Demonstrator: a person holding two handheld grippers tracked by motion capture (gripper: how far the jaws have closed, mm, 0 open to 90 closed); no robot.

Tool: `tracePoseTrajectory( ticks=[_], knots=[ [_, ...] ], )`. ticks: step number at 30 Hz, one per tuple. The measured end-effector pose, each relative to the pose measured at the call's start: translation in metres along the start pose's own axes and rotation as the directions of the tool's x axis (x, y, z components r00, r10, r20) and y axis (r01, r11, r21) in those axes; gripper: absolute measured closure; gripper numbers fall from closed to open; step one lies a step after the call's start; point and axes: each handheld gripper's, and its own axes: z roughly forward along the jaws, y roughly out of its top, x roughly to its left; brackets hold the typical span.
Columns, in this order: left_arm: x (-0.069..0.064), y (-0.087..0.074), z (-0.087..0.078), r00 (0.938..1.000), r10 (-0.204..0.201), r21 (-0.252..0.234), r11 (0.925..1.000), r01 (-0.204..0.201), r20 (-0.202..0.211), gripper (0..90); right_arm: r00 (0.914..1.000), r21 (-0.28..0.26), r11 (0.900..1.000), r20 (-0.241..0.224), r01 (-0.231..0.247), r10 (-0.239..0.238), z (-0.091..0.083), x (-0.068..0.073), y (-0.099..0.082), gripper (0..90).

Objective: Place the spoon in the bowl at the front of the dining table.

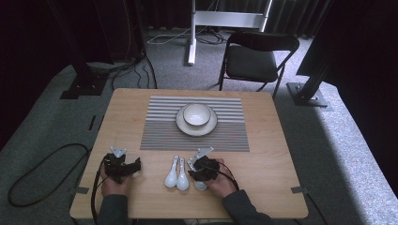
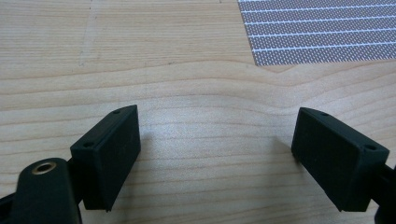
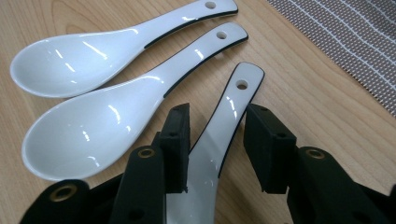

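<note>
My right hand-held gripper (image 3: 217, 154) sits low over the near edge of the worktop (image 1: 263, 154), its jaws set astride the handle of the third spoon (image 3: 229, 109), the one nearest my right hand. That white handle runs up between the two black pads and pokes out past their tips, its hanging hole clear beyond them. The left pad looks to be against the handle's edge, while a narrow strip of wood shows between the handle and the right pad, so the jaws are partly open around the spoon and not clamped on it. In the high view this gripper (image 1: 202, 169) covers most of that spoon. Two more white spoons lie just beside it, bowls toward me: the middle spoon (image 3: 93, 126) and the far spoon (image 3: 74, 60), side by side and nearly parallel. My left hand-held gripper (image 2: 217, 158) rests well apart, jaws spread wide over bare wood with nothing between them, and a corner of the striped placemat (image 2: 322, 28) shows ahead of it. On that mat stands a bowl (image 1: 196, 114) on a plate (image 1: 210, 127). I can read no brand, label or writing on the spoons or the mat.
</note>
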Motion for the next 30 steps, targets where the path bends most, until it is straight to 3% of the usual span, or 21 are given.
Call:
tracePoseTrajectory(
  ticks=[5,16,30],
  knots=[
    [-0.0001,0.0000,0.0000,1.0000,-0.001,0.000,1.0000,0.001,0.000,16.1,0.9995,0.010,0.9996,0.019,0.025,-0.025,0.0001,0.0015,0.0010,63.8],
    [-0.0002,-0.0001,-0.0001,1.0000,0.000,0.000,1.0000,0.000,0.000,16.1,0.9993,0.027,0.9994,0.031,0.022,-0.022,-0.0009,-0.0010,0.0024,72.7],
    [-0.0002,-0.0001,-0.0002,1.0000,0.000,0.000,1.0000,0.000,0.000,16.1,0.9985,-0.009,0.9999,0.052,-0.013,0.014,-0.0044,-0.0054,-0.0022,74.3]
  ],
)
